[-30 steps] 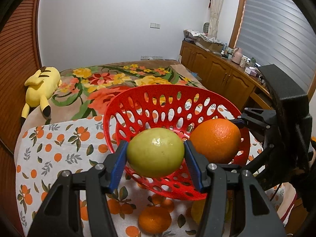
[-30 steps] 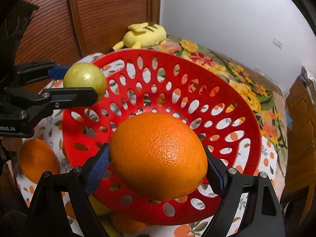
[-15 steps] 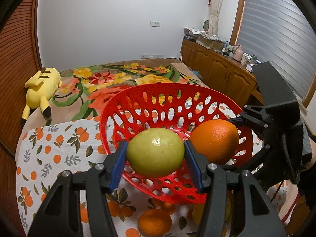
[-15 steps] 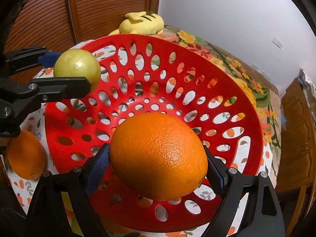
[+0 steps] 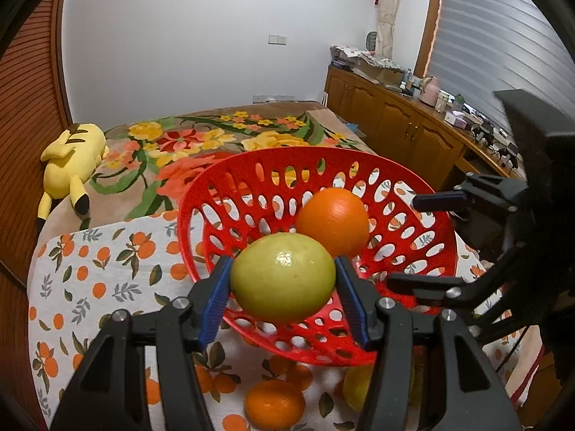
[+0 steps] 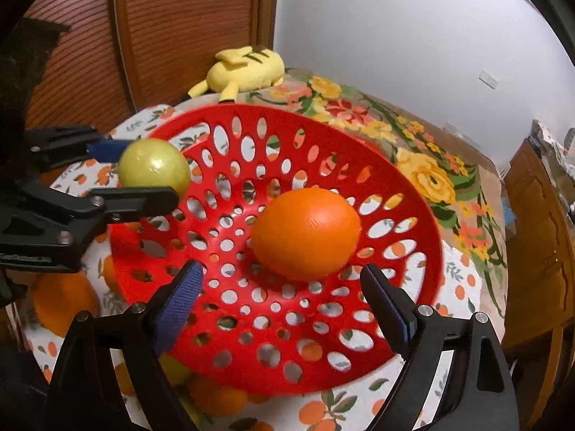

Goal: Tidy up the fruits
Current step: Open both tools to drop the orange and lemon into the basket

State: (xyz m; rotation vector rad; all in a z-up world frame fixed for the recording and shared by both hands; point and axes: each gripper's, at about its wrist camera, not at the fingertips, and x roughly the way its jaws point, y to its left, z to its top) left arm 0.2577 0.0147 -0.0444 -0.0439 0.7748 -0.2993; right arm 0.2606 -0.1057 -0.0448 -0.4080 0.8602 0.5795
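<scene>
The left tool (image 5: 282,289) is clamped on a green fruit (image 5: 283,277), held over the near rim of the red basket (image 5: 436,251). The right tool (image 6: 284,296) is spread wide and holds nothing; the orange (image 6: 305,233) lies in the basket just beyond its blue pads (image 6: 179,298), apart from them. Under the basket's near edge more fruit is half hidden: a small orange (image 5: 275,404) and something yellow, hard to identify. The surface (image 5: 90,287) wears an orange-print cloth. Behind it are a floral bed (image 5: 201,140) with a yellow plush (image 5: 72,161), wooden cabinets (image 5: 395,125) and a white wall.
</scene>
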